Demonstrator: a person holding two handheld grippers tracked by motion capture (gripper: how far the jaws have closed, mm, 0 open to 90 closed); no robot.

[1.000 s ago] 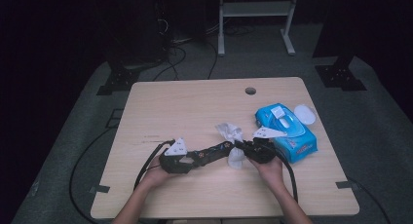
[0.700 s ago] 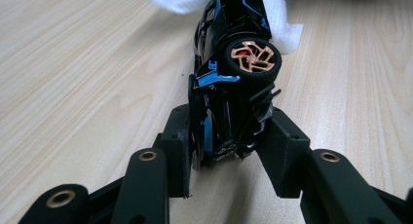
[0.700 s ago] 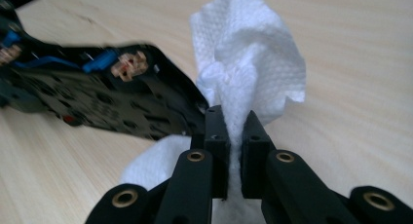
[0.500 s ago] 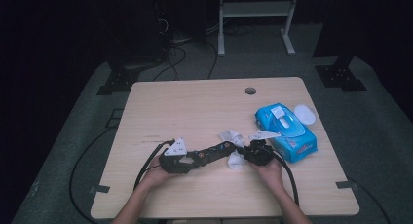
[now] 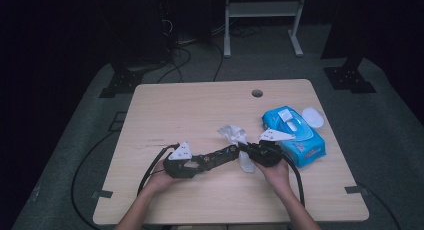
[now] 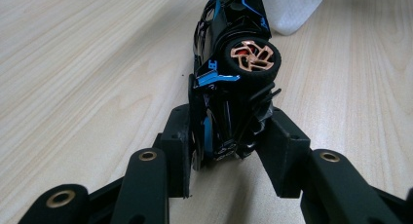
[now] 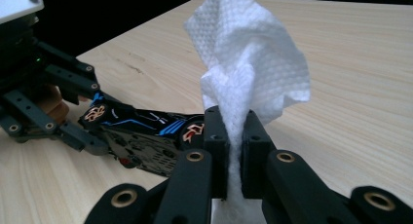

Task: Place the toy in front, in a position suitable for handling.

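Left gripper [image 6: 229, 156] is clamping the rear of a black-and-blue toy car [image 6: 229, 68], which is lying on its side just off the table [image 5: 200, 110]. Right gripper [image 7: 234, 151] is pinching a white wipe [image 7: 248, 73] at the car's far end. Blue wipe pack [image 5: 295, 132] is sitting just behind the right gripper; broad bare tabletop is lying beyond both. Left gripper view is revealing a copper wheel [image 6: 252, 56].

A recording lab or studio: a pale wooden desk [image 5: 200, 110] stands alone on grey carpet [image 5: 395, 120], black surroundings behind it. Beyond the desk stand a white metal frame [image 5: 262, 20] and dark stand feet [image 5: 347, 77], with loose cables [image 5: 180, 55] trailing beside them.
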